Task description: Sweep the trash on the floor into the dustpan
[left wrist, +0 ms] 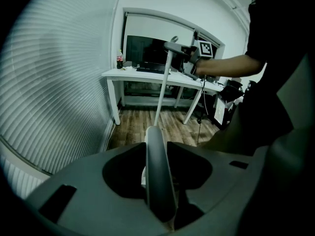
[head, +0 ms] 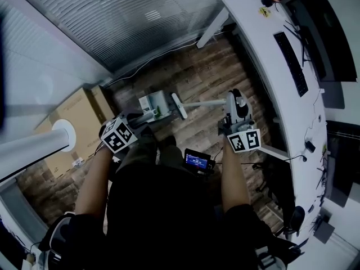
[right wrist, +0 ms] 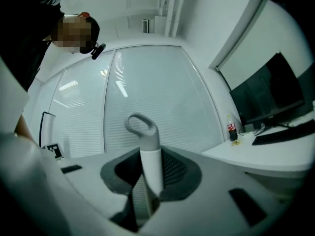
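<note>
In the head view my left gripper (head: pixel 134 122) is shut on the grey handle of the dustpan (head: pixel 151 103), which stands on the wood floor ahead. Seen from the left gripper view, that dustpan handle (left wrist: pixel 156 173) runs between the jaws of my left gripper (left wrist: pixel 160 183). My right gripper (head: pixel 232 108) is shut on the white broom handle (head: pixel 205 103), and the broom head (head: pixel 179 106) sits beside the dustpan. The right gripper view shows the broom handle (right wrist: pixel 150 168), with its grey loop end, clamped in my right gripper (right wrist: pixel 147 193). I cannot make out any trash.
A long white desk (head: pixel 264 44) with a keyboard (head: pixel 290 63), a monitor and a bottle runs along the right. Cardboard boxes (head: pixel 76 117) and a white post (head: pixel 34 148) stand at the left. Window blinds (head: pixel 135 16) close off the far side. Cables lie under the desk.
</note>
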Available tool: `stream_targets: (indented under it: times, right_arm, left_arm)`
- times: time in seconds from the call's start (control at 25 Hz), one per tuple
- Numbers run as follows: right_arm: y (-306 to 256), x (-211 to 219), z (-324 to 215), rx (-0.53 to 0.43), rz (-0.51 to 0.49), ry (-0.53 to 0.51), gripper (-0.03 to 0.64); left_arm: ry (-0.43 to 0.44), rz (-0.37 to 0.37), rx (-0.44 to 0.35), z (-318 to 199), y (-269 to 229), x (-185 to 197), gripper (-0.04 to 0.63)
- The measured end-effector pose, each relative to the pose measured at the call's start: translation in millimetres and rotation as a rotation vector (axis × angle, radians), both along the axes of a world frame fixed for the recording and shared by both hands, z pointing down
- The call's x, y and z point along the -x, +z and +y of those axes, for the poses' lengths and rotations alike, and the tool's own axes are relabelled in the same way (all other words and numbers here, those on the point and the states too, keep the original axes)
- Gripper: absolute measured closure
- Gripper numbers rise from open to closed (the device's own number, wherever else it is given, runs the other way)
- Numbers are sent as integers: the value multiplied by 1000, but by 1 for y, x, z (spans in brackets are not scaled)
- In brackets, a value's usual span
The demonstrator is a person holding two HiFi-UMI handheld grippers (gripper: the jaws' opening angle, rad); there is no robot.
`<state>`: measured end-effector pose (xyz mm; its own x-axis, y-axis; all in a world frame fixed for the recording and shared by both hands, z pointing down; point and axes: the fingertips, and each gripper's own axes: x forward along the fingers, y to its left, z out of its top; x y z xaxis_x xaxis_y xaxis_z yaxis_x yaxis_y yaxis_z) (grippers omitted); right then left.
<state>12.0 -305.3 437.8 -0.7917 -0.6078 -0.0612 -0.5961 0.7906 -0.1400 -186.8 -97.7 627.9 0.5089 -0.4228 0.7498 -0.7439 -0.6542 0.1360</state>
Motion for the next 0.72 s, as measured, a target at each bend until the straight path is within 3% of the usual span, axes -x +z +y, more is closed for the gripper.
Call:
stream_targets:
  times: [0.16, 0.36, 0.72]
  right_arm:
    - [20, -9, -6, -23, 100, 22, 537]
    - [80, -5, -2, 27, 196, 31, 537]
    - [109, 13, -5, 178, 127, 91, 526]
  left_arm:
    - [-23, -30, 4, 1, 1, -3, 466]
    - [-49, -31, -5, 2, 1, -4, 467]
    - [-46, -13, -5, 6, 1, -6, 466]
